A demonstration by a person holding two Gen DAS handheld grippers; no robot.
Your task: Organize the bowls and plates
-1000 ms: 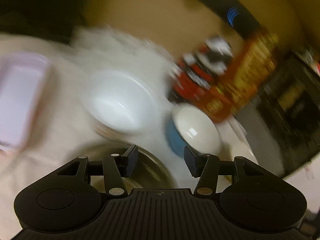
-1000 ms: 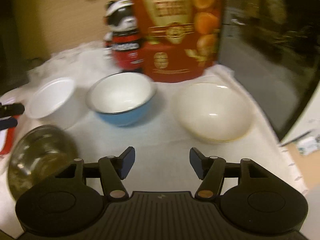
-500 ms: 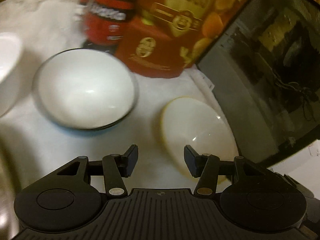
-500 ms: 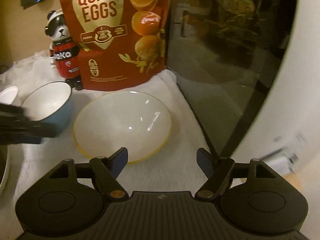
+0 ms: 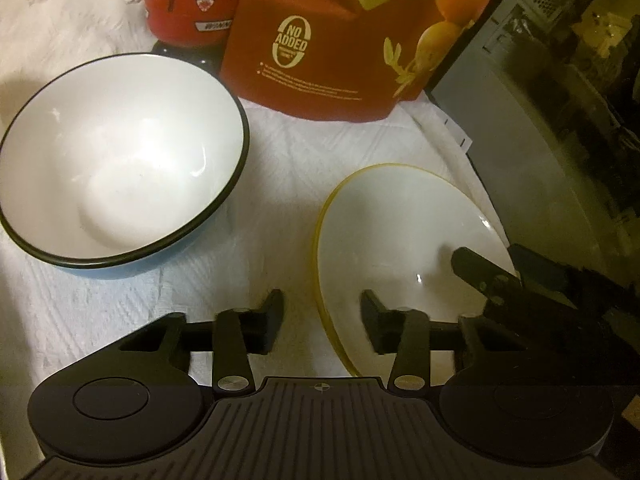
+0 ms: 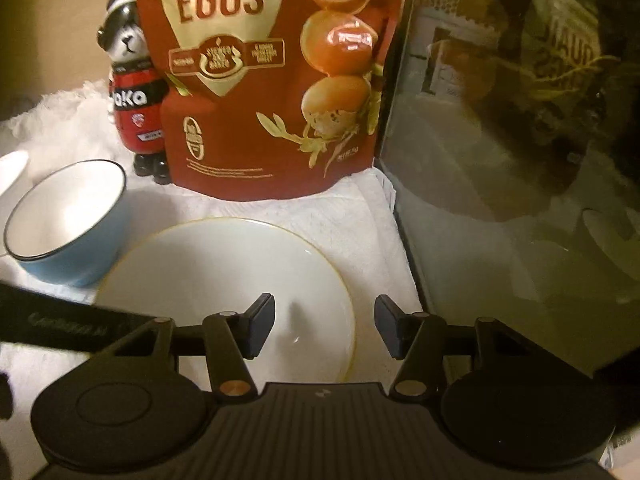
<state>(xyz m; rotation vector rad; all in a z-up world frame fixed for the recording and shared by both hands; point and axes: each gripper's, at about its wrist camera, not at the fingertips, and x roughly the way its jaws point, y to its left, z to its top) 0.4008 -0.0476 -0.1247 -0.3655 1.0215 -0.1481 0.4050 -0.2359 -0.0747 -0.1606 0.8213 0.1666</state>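
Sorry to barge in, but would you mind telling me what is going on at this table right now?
A person with two hand-held grippers is sorting dishes on a white cloth. Both are closing in on the yellow-rimmed bowl: the left hand-held gripper straddles its near-left rim, open, and the right hand-held gripper hangs open over its right side. Neither grips it yet. The blue bowl sits untouched to the left, with a quail-egg bag and a bear figurine behind.

Your left camera looks down, close over the white cloth — the blue bowl sits left. Your right camera looks forward from the other side. Both see the yellow-rimmed bowl and red bag.
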